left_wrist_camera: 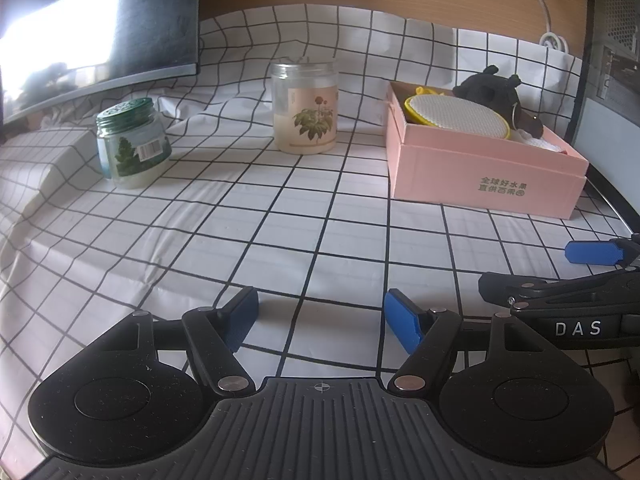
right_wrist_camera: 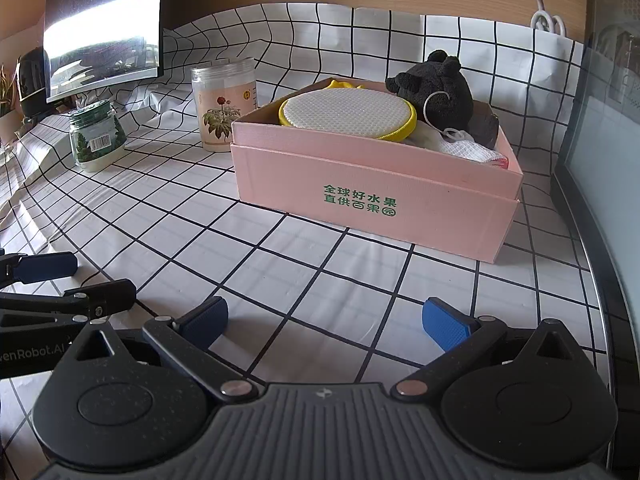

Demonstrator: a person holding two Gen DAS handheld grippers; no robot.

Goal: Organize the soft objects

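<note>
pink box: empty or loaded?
Loaded. The pink box holds a black plush, a yellow-rimmed pad and white cloth; its top is open.

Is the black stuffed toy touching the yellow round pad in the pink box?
Touching. In the right wrist view the toy leans against the pad at its right edge, with no gap between them.

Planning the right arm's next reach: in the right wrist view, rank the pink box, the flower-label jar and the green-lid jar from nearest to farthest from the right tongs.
1. pink box: ahead, slightly right of the open right tongs.
2. flower-label jar: behind the box's left corner.
3. green-lid jar: far left, near the monitor.
</note>
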